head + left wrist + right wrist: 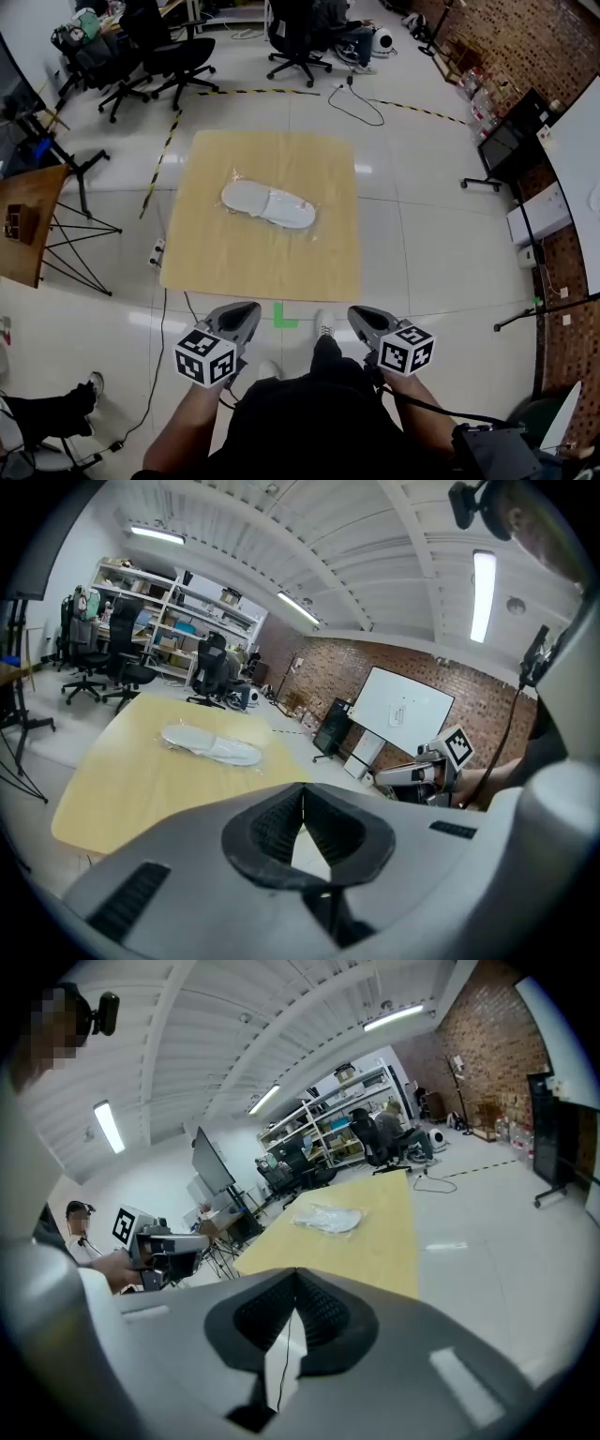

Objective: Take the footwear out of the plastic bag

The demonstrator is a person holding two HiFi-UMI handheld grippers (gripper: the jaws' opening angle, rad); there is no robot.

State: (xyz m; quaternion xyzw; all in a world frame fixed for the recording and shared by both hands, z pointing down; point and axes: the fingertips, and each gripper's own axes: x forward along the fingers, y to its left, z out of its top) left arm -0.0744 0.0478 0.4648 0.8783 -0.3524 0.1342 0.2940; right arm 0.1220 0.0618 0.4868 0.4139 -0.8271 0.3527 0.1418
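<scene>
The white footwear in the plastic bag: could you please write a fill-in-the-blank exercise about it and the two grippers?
1. The flat white footwear lies on the square light wooden table, ____ a clear plastic bag.
2. The jaws of the left gripper are ____.
3. The right gripper holds ____ between its jaws.

Missing words: inside; shut; nothing

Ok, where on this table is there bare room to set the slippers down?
The wooden table is bare all round the plastic bag; a broad patch lies between bag and near edge. Only the centre is taken.
</scene>
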